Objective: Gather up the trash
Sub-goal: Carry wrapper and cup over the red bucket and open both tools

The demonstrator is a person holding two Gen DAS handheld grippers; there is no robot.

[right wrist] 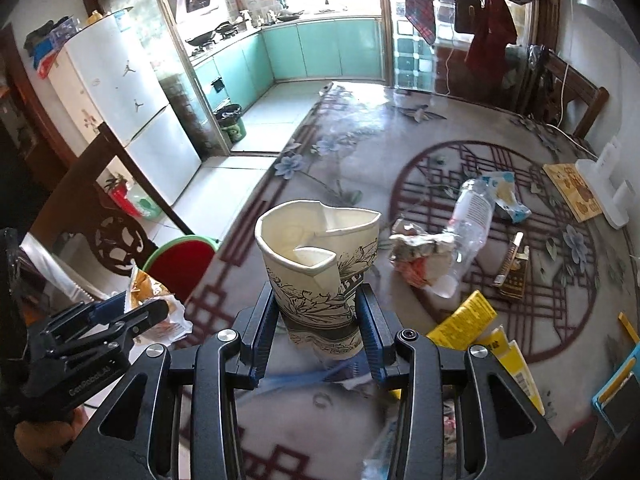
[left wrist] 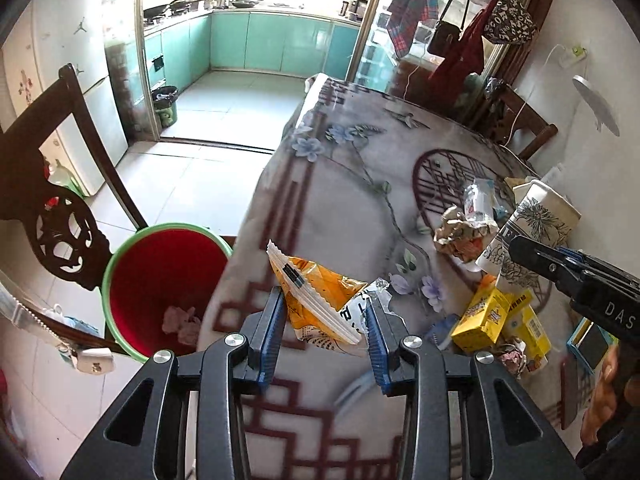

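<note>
While the left gripper (left wrist: 326,322) pinched the snack wrapper (left wrist: 320,296) and the right gripper (right wrist: 316,330) clamped the crushed cup (right wrist: 320,264), release was best centred over the red bin (left wrist: 160,280).

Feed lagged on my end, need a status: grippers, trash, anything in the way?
Left gripper shut on orange snack bag. Right gripper shut on crushed paper cup. Red bin left of table, path open. Bottle, wrappers, boxes remain.
</note>
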